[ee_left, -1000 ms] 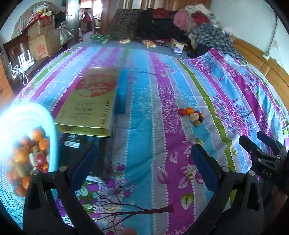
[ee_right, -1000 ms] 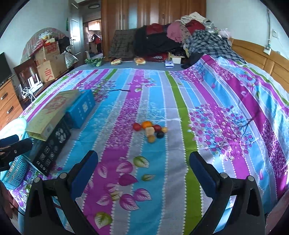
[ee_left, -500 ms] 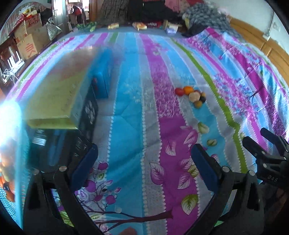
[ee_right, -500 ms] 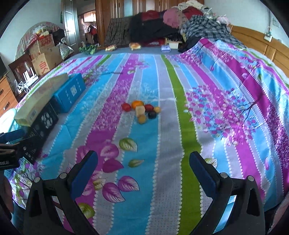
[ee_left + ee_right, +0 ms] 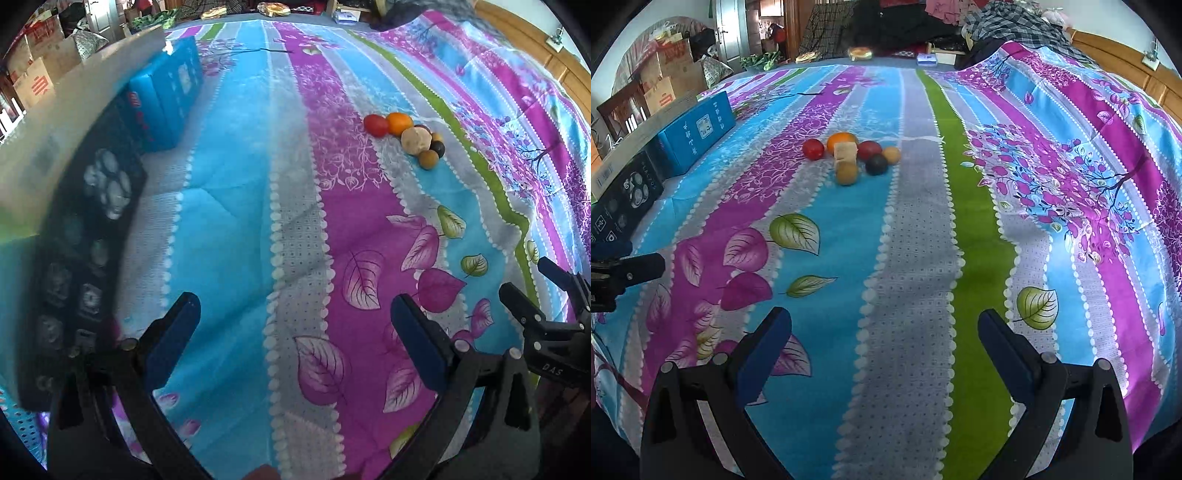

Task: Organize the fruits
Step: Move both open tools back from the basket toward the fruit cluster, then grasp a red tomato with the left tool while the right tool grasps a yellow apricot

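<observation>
Both sets of jaws stand wide with nothing between them. The left gripper (image 5: 295, 314) hangs low over the bedspread (image 5: 236, 229), and its view has swung to the right since a second ago: the perforated basket of fruit that filled its lower left then is now only a sliver of blue mesh (image 5: 18, 424) at the corner. The black carton (image 5: 81, 258) has come up close and blurred on its left, with the blue box (image 5: 166, 96) beyond it.

The right gripper (image 5: 884, 325) has come forward along the bed, so the fruit pile (image 5: 851, 155) sits larger and nearer in its view than before, though well ahead of the jaws. The pile lies out on the open bedspread, straight ahead of the right gripper and ahead and to the right of the left one. In it, a red fruit (image 5: 813, 148) and an orange (image 5: 841, 139) lie at the back, a pale cut piece (image 5: 845, 154) in the middle, a dark round fruit (image 5: 876, 164) and a tan one (image 5: 846, 173) at the front, all touching or just beside one another.

The two grippers are near each other, each showing at the edge of the other's view.
</observation>
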